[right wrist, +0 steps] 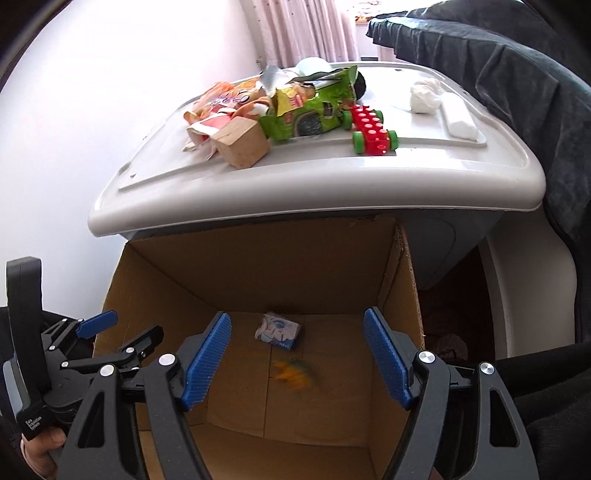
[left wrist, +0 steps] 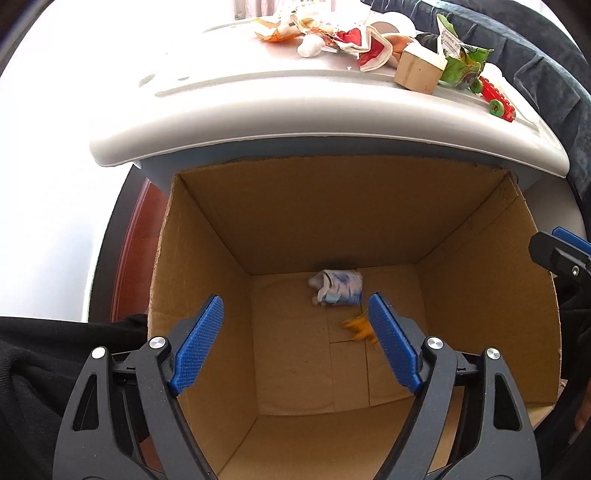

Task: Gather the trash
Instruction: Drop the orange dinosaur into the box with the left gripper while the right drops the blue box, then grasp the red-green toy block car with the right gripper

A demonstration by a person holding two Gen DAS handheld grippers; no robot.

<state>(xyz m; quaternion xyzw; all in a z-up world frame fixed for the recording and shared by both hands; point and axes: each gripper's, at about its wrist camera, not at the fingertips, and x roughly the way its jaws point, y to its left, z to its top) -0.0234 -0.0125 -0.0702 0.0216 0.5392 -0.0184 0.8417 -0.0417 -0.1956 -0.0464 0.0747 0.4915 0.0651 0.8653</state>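
Note:
An open cardboard box (left wrist: 295,206) (right wrist: 258,266) stands below a grey plastic lid top (left wrist: 295,110) (right wrist: 295,184). In the box lie a crumpled white-blue packet (left wrist: 338,287) (right wrist: 277,329) and a blurred orange scrap (left wrist: 360,328) (right wrist: 291,373) in motion. My left gripper (left wrist: 295,339) and right gripper (right wrist: 297,360) are both open and empty above the box. On the lid lie a pile of wrappers (left wrist: 332,33) (right wrist: 225,103), a green snack bag (left wrist: 461,62) (right wrist: 314,107) and a white tissue wad (right wrist: 424,96).
A wooden block (left wrist: 417,70) (right wrist: 242,142) and a red toy car with green wheels (left wrist: 495,98) (right wrist: 373,129) sit on the lid. A dark blue blanket (right wrist: 498,66) lies at right. A white wall is at left. The left gripper's body (right wrist: 74,354) shows in the right wrist view.

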